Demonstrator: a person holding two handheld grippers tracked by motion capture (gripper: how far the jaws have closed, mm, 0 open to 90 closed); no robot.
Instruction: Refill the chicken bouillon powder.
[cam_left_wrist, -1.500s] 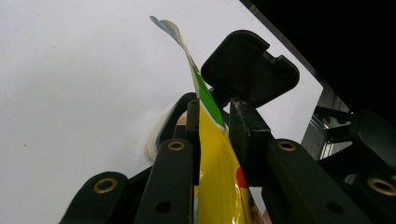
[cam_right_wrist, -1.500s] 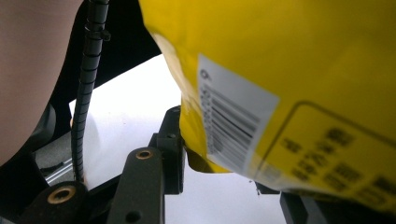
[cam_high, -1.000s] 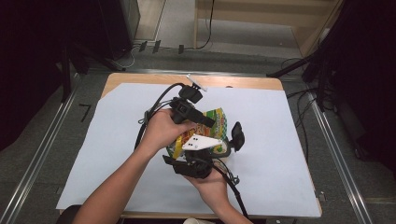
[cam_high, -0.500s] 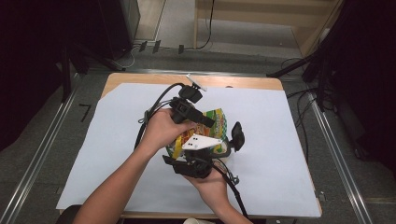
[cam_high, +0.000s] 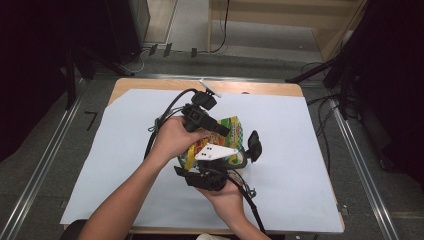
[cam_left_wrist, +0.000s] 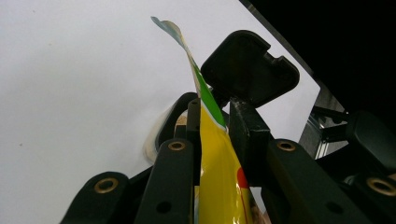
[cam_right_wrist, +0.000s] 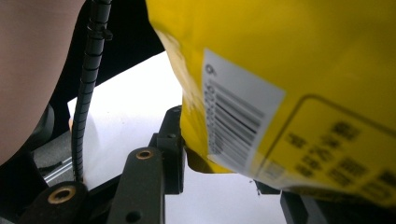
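A yellow and green snack bag (cam_high: 231, 131) is held above the middle of the table between both grippers. My left gripper (cam_high: 220, 131) comes in from the upper left in the person's left hand. In the left gripper view its jaws are clamped on the bag's thin edge (cam_left_wrist: 212, 149), which sticks up past the left gripper (cam_left_wrist: 212, 93). My right gripper (cam_high: 235, 152), with its grey plate on top, comes from below in the right hand. In the right gripper view the bag's barcode side (cam_right_wrist: 289, 60) sits between the right gripper (cam_right_wrist: 224, 158) jaws; one jaw touches it, the other is hidden behind it.
A white paper sheet (cam_high: 310, 165) covers most of the wooden table (cam_high: 260, 88). Black cables (cam_high: 167, 112) trail from both grippers over the sheet. Metal rails (cam_high: 45, 165) run along the floor on both sides, and dark furniture stands behind the table.
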